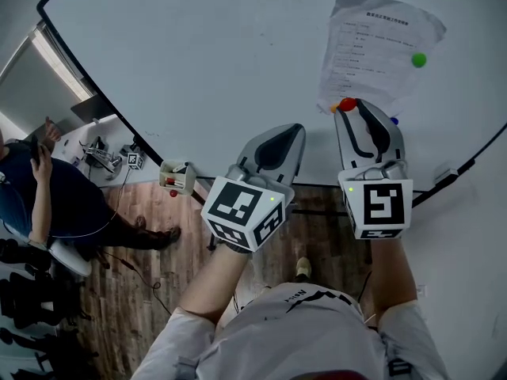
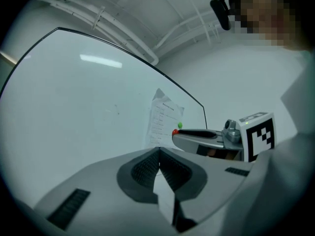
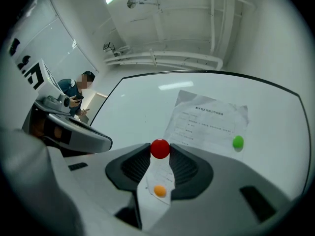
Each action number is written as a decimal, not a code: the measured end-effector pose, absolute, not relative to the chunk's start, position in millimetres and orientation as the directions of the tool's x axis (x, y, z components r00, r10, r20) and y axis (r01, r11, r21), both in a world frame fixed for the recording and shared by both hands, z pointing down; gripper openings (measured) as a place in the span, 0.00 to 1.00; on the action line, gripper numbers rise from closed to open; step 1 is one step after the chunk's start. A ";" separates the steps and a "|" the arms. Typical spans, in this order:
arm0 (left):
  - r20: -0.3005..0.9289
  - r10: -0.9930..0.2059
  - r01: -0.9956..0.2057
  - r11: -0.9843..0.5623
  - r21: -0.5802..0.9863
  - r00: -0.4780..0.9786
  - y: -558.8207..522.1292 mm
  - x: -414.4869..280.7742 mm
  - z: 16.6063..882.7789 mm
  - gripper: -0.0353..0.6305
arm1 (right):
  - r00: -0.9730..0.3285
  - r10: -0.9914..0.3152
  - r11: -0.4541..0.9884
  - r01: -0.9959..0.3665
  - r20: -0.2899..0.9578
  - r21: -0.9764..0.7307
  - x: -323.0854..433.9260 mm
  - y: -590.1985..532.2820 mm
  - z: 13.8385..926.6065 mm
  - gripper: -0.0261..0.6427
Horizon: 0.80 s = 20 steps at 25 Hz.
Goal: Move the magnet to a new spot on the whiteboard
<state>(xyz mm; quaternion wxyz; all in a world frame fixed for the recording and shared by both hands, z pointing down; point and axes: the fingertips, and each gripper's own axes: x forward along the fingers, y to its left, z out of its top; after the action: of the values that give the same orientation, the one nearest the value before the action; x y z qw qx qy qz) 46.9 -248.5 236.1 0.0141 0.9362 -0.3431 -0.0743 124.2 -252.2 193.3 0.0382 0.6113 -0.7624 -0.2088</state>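
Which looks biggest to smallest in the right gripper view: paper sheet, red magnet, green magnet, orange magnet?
1. paper sheet
2. red magnet, though nearest the camera
3. green magnet and orange magnet look alike; no ranking.

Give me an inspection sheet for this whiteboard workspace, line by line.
Surface: white whiteboard, bare apart from one sheet and magnets.
Job's things: round red magnet, at the lower corner of the printed paper sheet.
Clutter: round green magnet and round orange magnet on the sheet; small box at the board's edge.
Grippers: right gripper shut on the red magnet; left gripper shut, nothing between its fingers.
Cables: thin dark cable on the floor.
Surroundings: seated person; wooden floor.
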 end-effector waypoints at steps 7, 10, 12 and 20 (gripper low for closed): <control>-0.150 -0.631 -0.632 -0.774 0.047 0.762 -264.2 63.0 205.1 0.07 | -0.259 -0.938 0.158 -0.910 -0.230 0.383 134.0 -274.0 158.4 0.23; -0.163 -0.627 -0.631 -0.775 0.030 0.762 -267.5 67.8 193.2 0.07 | -0.263 -0.930 0.147 -0.905 -0.255 0.399 134.9 -280.9 140.6 0.23; -0.175 -0.623 -0.630 -0.776 0.019 0.762 -270.7 71.2 184.8 0.07 | -0.264 -0.926 0.136 -0.901 -0.271 0.412 135.7 -285.9 129.0 0.23; -0.207 -0.621 -0.635 -0.772 -0.004 0.756 -284.5 72.9 165.3 0.07 | -0.257 -0.918 0.102 -0.889 -0.302 0.446 137.3 -306.8 106.3 0.23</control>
<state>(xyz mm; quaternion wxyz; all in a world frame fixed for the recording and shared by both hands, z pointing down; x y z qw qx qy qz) 72.9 -284.5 165.3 -0.0371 0.9363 -0.3354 -0.0973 137.3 -306.8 106.3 0.0260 0.6090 -0.7419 -0.2793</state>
